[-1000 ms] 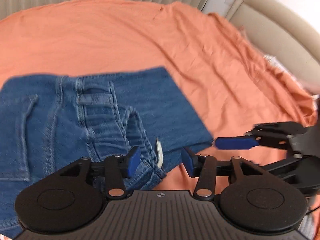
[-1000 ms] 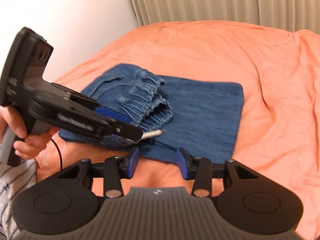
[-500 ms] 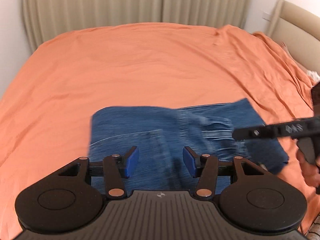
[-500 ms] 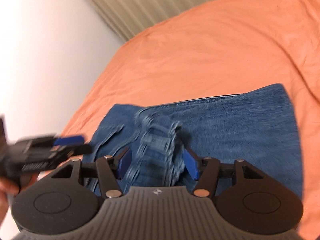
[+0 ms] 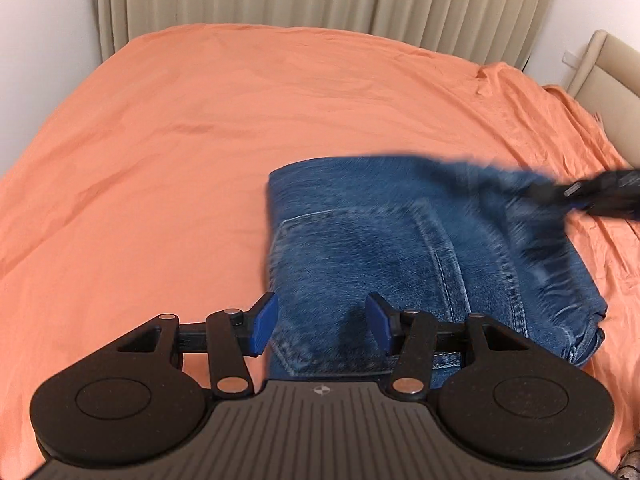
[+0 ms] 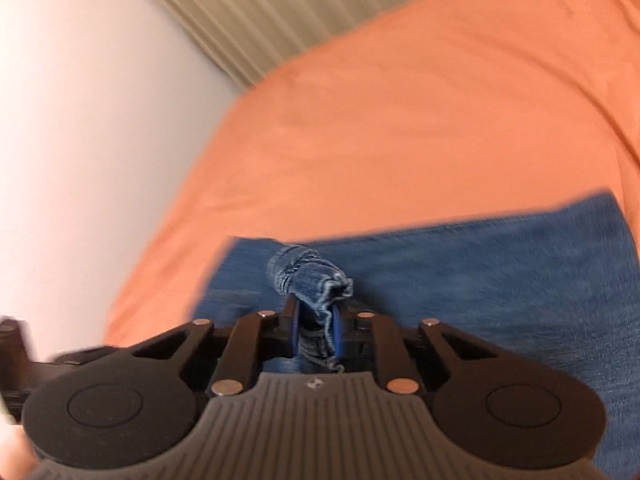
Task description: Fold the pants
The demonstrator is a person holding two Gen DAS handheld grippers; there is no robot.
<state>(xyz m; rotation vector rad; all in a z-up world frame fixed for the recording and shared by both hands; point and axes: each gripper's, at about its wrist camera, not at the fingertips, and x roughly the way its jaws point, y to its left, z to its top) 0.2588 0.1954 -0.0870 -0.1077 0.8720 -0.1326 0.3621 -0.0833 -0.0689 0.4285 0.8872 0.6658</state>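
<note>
Blue denim pants (image 5: 420, 248) lie folded on an orange bed sheet (image 5: 200, 140), back pocket facing up. My left gripper (image 5: 322, 322) is open and empty, just above the near edge of the pants. My right gripper (image 6: 316, 330) is shut on a bunched fold of the pants (image 6: 316, 280), with the rest of the denim (image 6: 500, 280) spread flat behind it. The right gripper also shows blurred in the left wrist view (image 5: 592, 192), at the far right edge of the pants.
Beige curtains (image 5: 320, 0) hang behind the bed. A padded beige headboard (image 5: 608, 68) stands at the right. A white wall (image 6: 80, 120) is at the left of the bed. The sheet stretches wide to the left and beyond the pants.
My right gripper has shut on a bunch of denim at the pants' edge. My left gripper has drawn back and risen, still open, so the whole bed now shows.
</note>
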